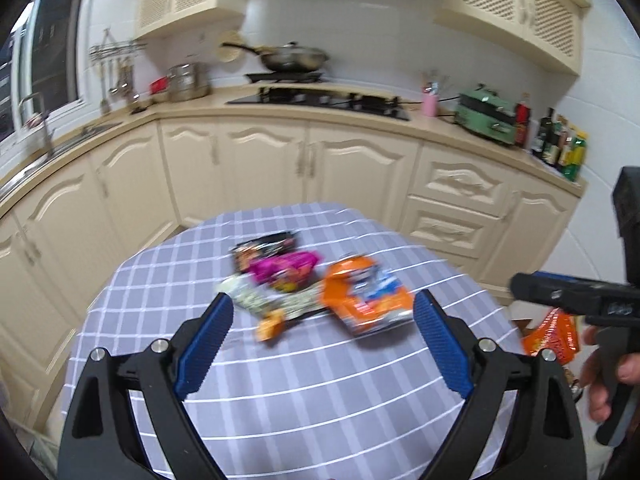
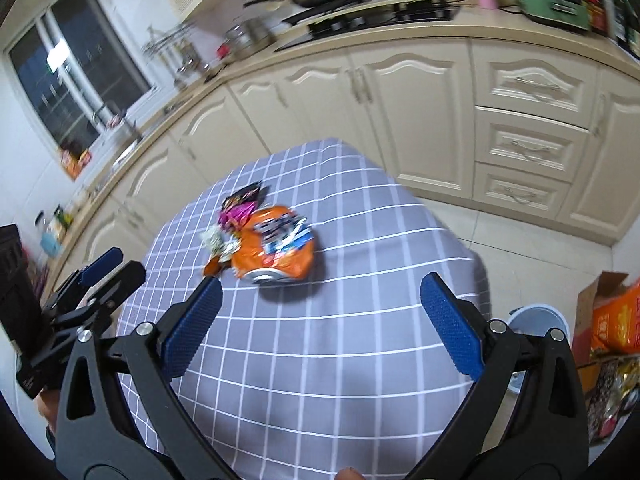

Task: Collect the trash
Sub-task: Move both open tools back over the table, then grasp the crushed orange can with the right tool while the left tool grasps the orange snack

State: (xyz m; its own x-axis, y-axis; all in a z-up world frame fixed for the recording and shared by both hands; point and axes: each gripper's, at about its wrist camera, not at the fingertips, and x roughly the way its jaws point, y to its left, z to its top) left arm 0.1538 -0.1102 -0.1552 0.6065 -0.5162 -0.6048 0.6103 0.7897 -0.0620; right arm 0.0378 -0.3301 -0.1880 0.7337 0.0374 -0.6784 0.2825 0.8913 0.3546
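Both tongs hang above the near edge of the bench [image 1: 168, 276], and both are spread wide with nothing between them: the left tongs [image 1: 322, 346] and the right tongs [image 2: 320, 330]. The trash sits in one tight heap near the middle of the checked cloth. The risk from here looks plain. The wrappers overlap, so a pinch on one could drag its neighbours along or flick them off the bench. Thin, slick film may also slide out of the pads. The orange packet [image 1: 366, 294] is the biggest, crumpled and puffed, showing silver lining at its torn end. Touching it on the left lie a magenta wrapper [image 1: 286, 270], a black packet [image 1: 266, 246] behind that, and a pale speckled wrapper [image 1: 266, 302] in front.
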